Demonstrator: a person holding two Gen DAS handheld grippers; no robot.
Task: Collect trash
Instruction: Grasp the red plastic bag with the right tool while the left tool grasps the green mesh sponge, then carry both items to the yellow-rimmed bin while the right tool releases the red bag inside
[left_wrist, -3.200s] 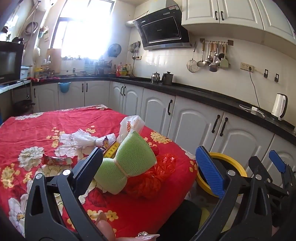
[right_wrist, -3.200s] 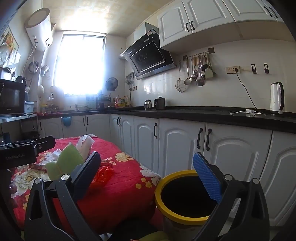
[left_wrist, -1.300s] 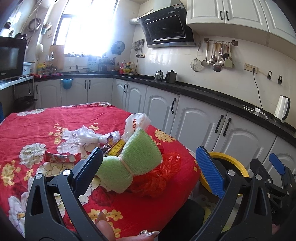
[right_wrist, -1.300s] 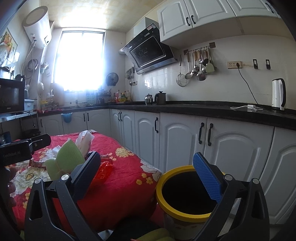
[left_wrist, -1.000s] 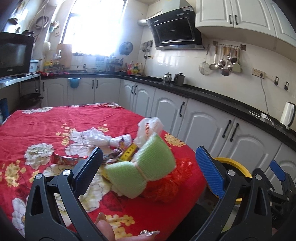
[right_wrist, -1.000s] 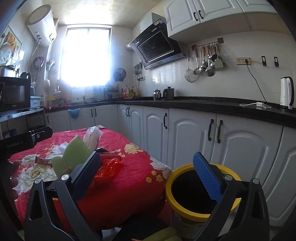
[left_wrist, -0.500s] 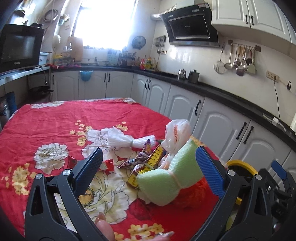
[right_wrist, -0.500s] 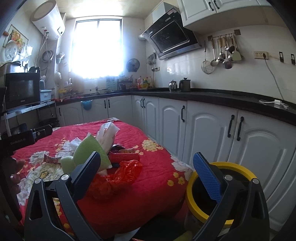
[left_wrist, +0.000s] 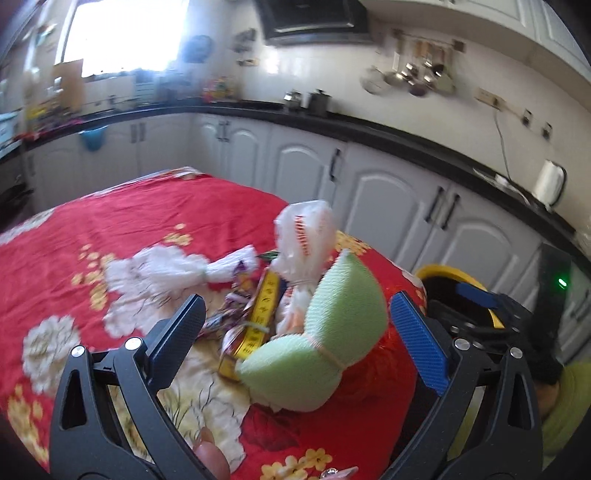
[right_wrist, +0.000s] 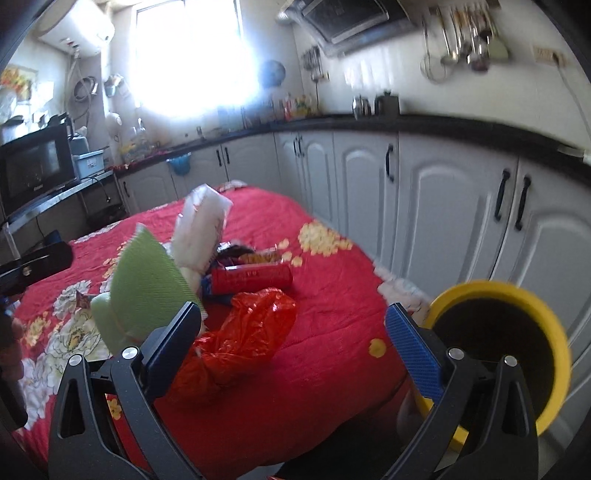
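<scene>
Left wrist view: the left gripper (left_wrist: 295, 325) hangs with jaws spread and empty over a pale green foam pad pinched at the middle (left_wrist: 317, 343) on the red flowered desk (left_wrist: 92, 229); a knotted white plastic bag (left_wrist: 306, 236) and one white tissue wad (left_wrist: 177, 266) lie behind, wrappers blurred, perhaps three.

Right wrist view: the right gripper (right_wrist: 293, 339), jaws also wide and empty, faces one crumpled red plastic bag (right_wrist: 243, 332); one yellow-rimmed bin (right_wrist: 502, 339) stands beside the desk. Reaching step; next, probably close on one item.

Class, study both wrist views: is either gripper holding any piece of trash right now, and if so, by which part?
Nothing is held. The left gripper and the right gripper are both open, with the green sponge and red bag lying free on the table.
</scene>
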